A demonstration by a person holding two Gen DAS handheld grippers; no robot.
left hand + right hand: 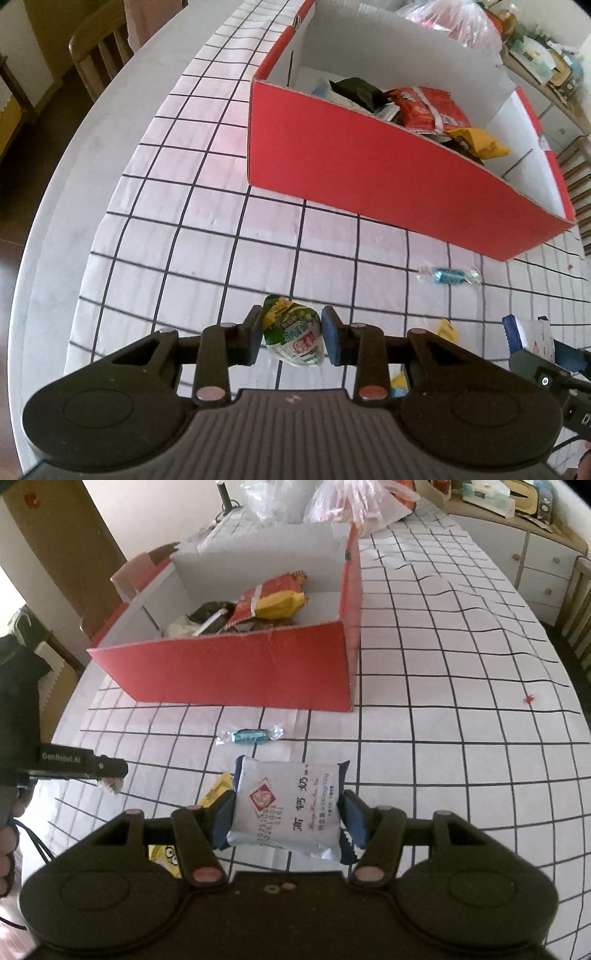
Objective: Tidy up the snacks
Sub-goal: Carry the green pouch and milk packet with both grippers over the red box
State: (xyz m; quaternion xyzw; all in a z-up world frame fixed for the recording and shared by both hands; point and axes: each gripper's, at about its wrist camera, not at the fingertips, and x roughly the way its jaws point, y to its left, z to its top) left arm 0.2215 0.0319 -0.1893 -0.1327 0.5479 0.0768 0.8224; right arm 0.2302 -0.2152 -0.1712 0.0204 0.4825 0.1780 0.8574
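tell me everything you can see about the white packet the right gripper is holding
The white packet is a small, puffy, pillow-shaped wrapper, glossy like plastic film, with dark blue serrated ends. Its face carries a red diamond logo, dark Chinese characters and a printed number code, all turned sideways. It looks sealed and undamaged. The right gripper clamps it by its two sides between blue pads, holding it above the grid tablecloth, in front of the red box.

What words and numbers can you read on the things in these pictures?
"高钙奶" in big dark characters on the white square snack packet with blue ends, held in the right gripper.
"GenRobot.AI" in white on the black left gripper body.
Packet's printed date digits and small red script: too blurred to read.
Green-and-white lidded jelly cup in the left gripper: characters too blurred.
Red snack bag in the red cardboard box: lettering unreadable.
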